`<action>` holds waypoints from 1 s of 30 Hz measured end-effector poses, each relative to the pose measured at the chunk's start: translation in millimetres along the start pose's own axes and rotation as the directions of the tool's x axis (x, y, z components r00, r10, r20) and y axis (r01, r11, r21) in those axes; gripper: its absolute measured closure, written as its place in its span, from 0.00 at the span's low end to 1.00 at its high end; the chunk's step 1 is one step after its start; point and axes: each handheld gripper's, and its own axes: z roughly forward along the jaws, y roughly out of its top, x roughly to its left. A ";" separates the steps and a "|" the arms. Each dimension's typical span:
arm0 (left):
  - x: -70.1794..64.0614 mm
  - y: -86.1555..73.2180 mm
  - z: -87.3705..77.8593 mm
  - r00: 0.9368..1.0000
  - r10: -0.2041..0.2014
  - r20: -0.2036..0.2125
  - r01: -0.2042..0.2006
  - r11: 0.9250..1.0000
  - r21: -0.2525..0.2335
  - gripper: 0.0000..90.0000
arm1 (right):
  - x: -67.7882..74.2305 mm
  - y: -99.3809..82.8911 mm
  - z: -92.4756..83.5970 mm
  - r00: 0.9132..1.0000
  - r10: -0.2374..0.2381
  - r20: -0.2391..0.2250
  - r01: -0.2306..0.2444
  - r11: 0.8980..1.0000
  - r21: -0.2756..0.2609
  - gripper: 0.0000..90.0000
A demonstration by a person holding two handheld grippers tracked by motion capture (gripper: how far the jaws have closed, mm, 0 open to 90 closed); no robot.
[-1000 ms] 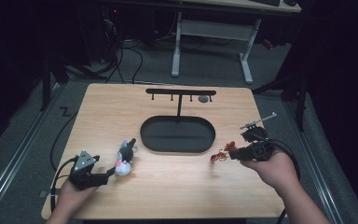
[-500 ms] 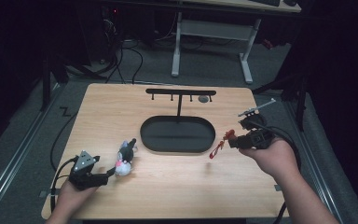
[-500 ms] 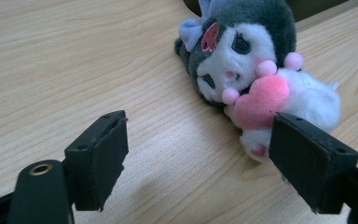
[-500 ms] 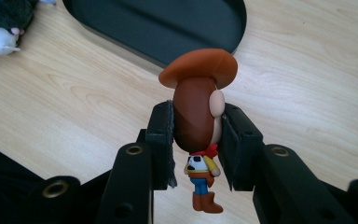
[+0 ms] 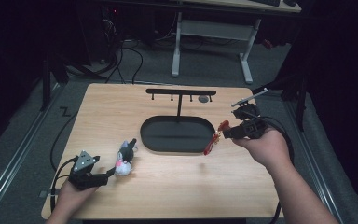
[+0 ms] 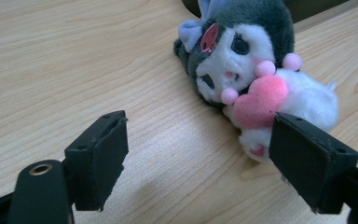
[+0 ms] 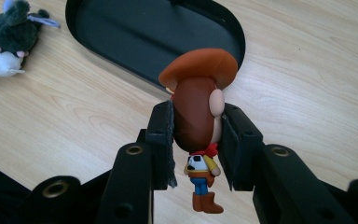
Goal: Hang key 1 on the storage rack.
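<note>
Two figures logged. Your right gripper (image 7: pixel 196 140) pinches the cowboy figure (image 7: pixel 198 112) by its head, at the black tray's (image 5: pixel 158 135) right end. Your left gripper (image 6: pixel 196 154) rests spread, near left, just beside the plush toy (image 6: pixel 247 70).

On the table (image 5: pixel 168 186), an oval tray (image 5: pixel 177 135) sits at centre, a hook rack (image 5: pixel 181 92) rising behind it. A plush toy (image 5: pixel 125 157) lies left of the tray; a cowboy figure (image 5: pixel 213 140), held above the table, hangs at the tray's right end.
</note>
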 end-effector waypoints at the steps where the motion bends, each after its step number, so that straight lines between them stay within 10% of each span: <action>1: -0.1 0.0 -0.1 1.000 0.001 -0.001 -0.001 1.000 -0.001 0.22 | 0.1 1.5 0.4 1.000 0.002 -0.002 -0.002 1.000 -0.001 0.75; 30: 1.0 -0.4 -1.7 1.000 -0.003 0.001 0.003 1.000 -0.011 0.22 | -15.8 38.6 18.2 0.998 0.060 0.012 -0.060 0.997 -0.040 0.75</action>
